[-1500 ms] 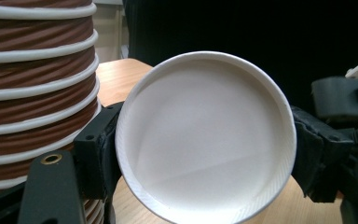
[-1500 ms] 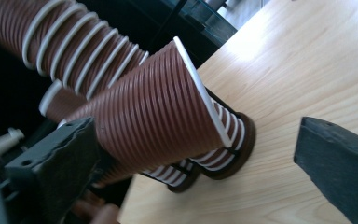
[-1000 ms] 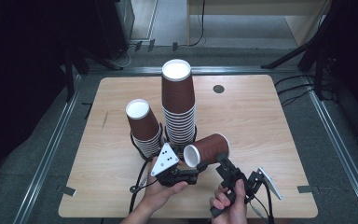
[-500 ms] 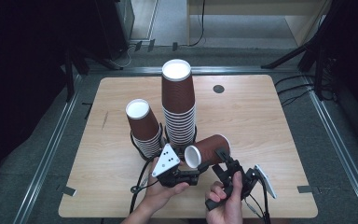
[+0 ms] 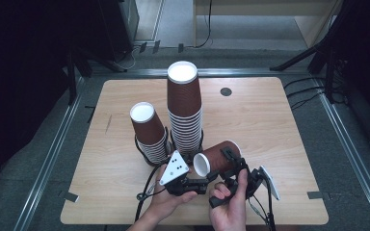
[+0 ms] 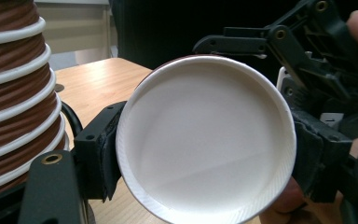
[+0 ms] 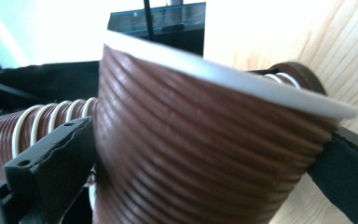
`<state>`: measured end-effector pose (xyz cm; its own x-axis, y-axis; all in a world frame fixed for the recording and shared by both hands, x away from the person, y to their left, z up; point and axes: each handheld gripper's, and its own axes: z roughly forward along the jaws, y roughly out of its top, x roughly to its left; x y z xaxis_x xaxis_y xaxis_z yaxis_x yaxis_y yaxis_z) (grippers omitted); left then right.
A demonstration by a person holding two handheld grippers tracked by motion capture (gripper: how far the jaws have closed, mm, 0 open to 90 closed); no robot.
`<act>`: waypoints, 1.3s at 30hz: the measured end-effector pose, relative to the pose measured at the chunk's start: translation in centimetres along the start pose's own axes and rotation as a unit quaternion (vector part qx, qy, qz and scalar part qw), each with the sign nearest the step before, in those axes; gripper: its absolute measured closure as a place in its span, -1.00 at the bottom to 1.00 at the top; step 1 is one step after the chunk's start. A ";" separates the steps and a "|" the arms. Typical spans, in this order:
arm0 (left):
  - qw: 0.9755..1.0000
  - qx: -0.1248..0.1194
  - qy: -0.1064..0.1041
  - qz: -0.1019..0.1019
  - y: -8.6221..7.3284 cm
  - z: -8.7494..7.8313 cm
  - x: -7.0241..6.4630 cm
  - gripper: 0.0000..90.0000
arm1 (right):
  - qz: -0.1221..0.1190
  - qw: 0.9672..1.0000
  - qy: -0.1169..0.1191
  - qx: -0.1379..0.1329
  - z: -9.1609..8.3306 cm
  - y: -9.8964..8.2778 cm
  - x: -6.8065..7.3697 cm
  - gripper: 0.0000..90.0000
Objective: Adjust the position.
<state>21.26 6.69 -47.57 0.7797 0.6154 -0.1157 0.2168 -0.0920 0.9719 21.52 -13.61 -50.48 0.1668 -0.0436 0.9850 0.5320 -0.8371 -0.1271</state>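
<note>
High view placed a single brown paper cup [image 5: 218, 159] lying on its side above the near part of the worktop [image 5: 279, 125], its white base turned toward the left tool [image 5: 206, 179] and its body reaching into the right tool [image 5: 234, 162]. Left gripper view added what that angle hid: the cup's white base [image 6: 205, 140] sat between two black jaws pressed against its rim on either side, so the left tool was clamped on the cup. Right gripper view showed the ribbed brown wall [image 7: 200, 158] pinched between its own jaws, clamped likewise. Behind, the tall stack of cups [image 5: 185, 110] and the short stack [image 5: 148, 131] stood close together on the worktop.
</note>
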 end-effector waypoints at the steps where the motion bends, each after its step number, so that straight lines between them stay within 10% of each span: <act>1: 1.000 0.000 -0.001 0.001 0.0 0.0 0.0 -0.49 | 0.003 1.000 0.002 -0.001 0.1 0.0 0.0 -1.00; 24: 0.999 0.006 -0.029 -0.021 0.3 -0.8 0.3 -0.72 | -0.010 0.999 0.039 -0.032 0.1 0.6 0.4 -0.74; 32: 1.000 -0.004 -0.021 -0.021 0.5 -1.6 0.5 -0.82 | -0.059 0.996 0.050 -0.046 -0.3 1.3 1.3 -0.74; 39: 1.000 -0.007 -0.003 -0.024 0.5 -2.8 0.9 -0.82 | -0.143 0.986 0.045 -0.070 -0.7 1.9 2.4 -0.75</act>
<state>20.44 9.41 -46.64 0.7718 0.6144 -0.1636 0.2461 -0.0514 0.9679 22.32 -15.72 -48.29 -0.0516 0.1613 0.9856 0.4254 -0.8893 0.1678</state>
